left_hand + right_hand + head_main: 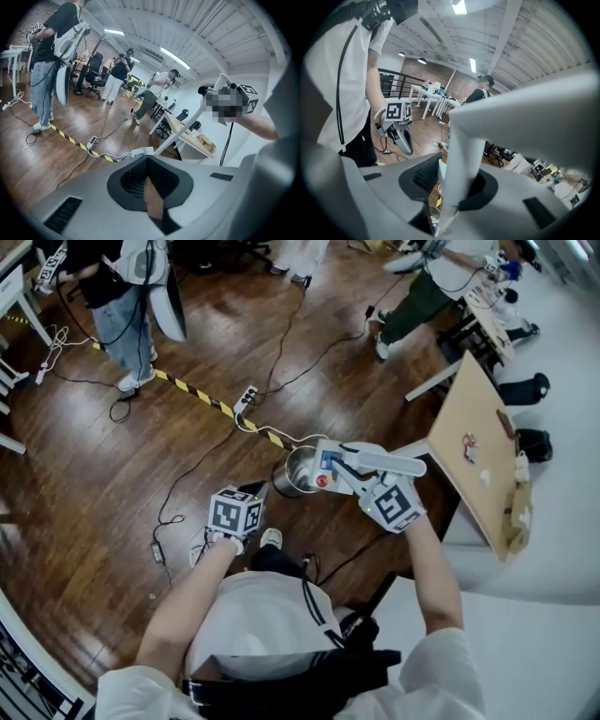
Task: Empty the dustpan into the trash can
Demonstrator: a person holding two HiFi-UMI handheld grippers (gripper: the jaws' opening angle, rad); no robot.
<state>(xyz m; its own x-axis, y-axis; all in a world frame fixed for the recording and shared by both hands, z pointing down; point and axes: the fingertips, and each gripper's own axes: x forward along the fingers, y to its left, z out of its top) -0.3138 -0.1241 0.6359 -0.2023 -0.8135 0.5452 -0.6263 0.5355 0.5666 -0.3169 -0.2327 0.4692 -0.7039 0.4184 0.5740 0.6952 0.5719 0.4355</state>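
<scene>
Wooden floor (pixel 112 474) crossed by cables (pixel 281 352). Trash can (pixel 292 474), round and metal-looking, stood on floor ahead of person's feet. Dustpan (pixel 330 465) held above can's rim, partly over opening. Its pale handle (pixel 384 463) pinched between jaws of right tool (pixel 361 479). Left tool (pixel 251 495) held just beside can, jaws pressed together, nothing gripped.

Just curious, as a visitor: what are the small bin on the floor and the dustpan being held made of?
trash can: likely metal with a shiny finish, since its wall and inside reflect light. dustpan: probably plastic, matte pale grey, with a smooth moulded handle. Looks alone cannot confirm either.
</scene>
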